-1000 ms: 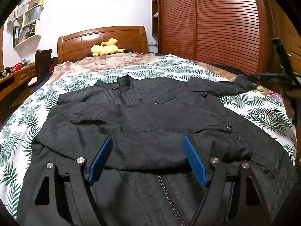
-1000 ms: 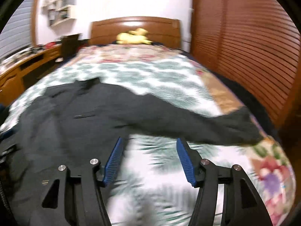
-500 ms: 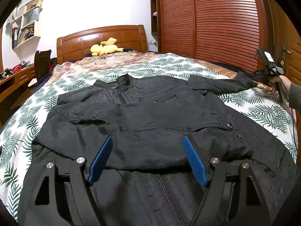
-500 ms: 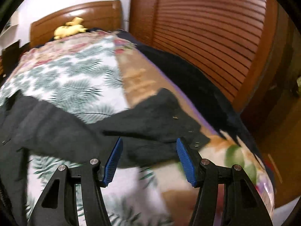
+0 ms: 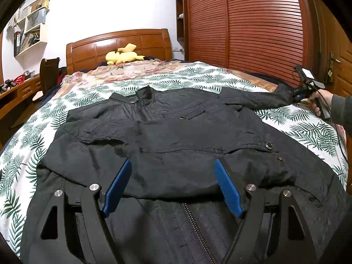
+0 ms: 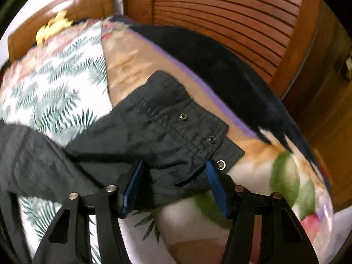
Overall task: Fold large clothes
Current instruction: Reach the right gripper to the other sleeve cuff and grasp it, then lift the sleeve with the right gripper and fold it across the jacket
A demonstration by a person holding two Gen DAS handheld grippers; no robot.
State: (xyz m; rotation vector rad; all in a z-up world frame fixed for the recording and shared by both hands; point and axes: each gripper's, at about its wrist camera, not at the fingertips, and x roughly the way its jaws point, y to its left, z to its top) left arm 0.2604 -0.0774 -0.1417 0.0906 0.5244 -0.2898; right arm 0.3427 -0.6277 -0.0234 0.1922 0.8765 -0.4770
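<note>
A large black jacket lies spread front-up on the bed, collar toward the headboard, one sleeve stretched out to the right. My left gripper is open above the jacket's lower front near the zipper. My right gripper is open, its blue fingers astride the sleeve cuff with its snap buttons. It also shows in the left wrist view at the sleeve's end.
The bed has a palm-leaf cover and a wooden headboard with a yellow plush toy. A slatted wooden wardrobe runs along the right side. A desk and chair stand at left.
My right gripper has swept right along the sleeve and come down onto the cuff, which now lies between its fingers. My left gripper has stayed put.
</note>
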